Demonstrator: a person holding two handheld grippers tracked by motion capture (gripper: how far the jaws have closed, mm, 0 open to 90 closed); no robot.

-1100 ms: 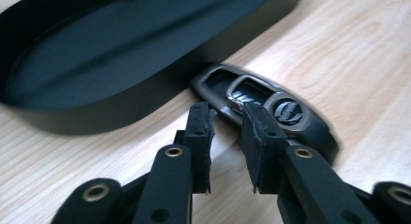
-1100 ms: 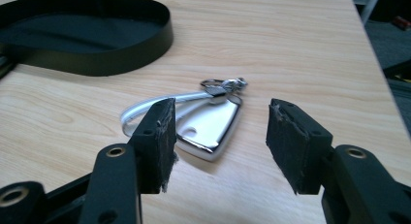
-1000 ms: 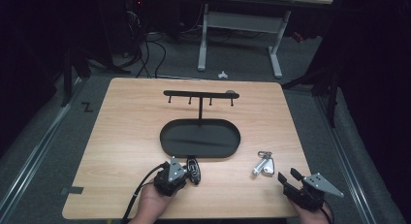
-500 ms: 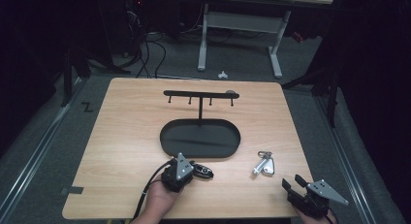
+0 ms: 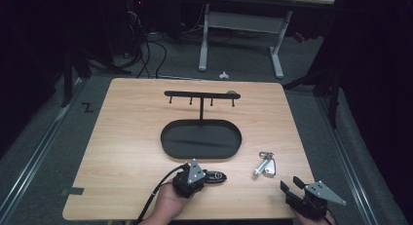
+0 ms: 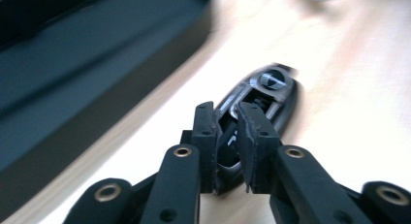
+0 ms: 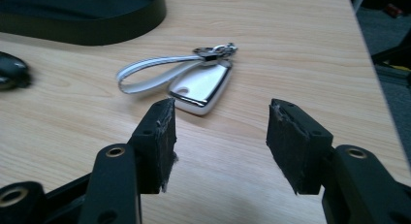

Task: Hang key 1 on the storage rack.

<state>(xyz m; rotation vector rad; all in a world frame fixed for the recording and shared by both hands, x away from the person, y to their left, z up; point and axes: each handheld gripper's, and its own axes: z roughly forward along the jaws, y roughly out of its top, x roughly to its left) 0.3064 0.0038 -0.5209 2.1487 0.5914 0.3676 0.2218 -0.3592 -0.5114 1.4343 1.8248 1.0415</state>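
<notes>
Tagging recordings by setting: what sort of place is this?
Probably a lab or workshop recording bay: a lone wooden table on grey carpet, dark surroundings, loose cables on the floor and a height-adjustable desk frame behind.

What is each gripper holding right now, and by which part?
The left gripper grips the black key fob by its near end. The right gripper is open and holds nothing.

Your left tool (image 5: pixel 207 177) has swung from pointing at the far side to pointing right along the near part of the desk (image 5: pixel 126 137); its jaws have just closed onto the black key fob (image 5: pixel 216 177), which now lies lengthwise left to right; your right tool (image 5: pixel 291 190) has drawn slightly nearer the desk's near edge.
</notes>
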